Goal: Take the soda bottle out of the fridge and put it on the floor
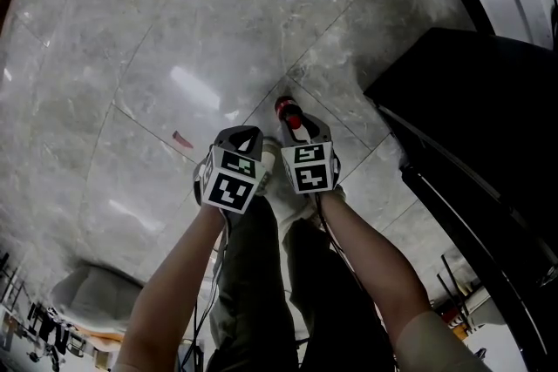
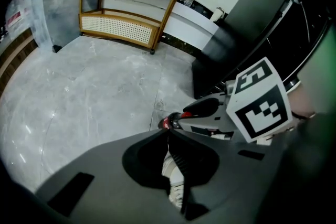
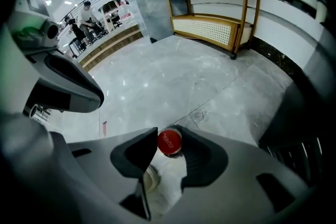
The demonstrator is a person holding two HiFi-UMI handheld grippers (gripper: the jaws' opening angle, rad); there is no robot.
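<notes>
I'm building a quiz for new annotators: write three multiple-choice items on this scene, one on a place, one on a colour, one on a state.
1. Where is the plastic soda bottle? A on a tabletop; B between the right gripper's jaws; C in a basket.
2. What colour is its cap? A blue; B white; C red.
3. How do the left gripper's jaws stand? A together, empty; B wide apart; C clamped on a cup.
Key: 1 B, the right gripper view shows the cap between them; 2 C, plainly red; 3 A, tips meet, nothing gripped.
</notes>
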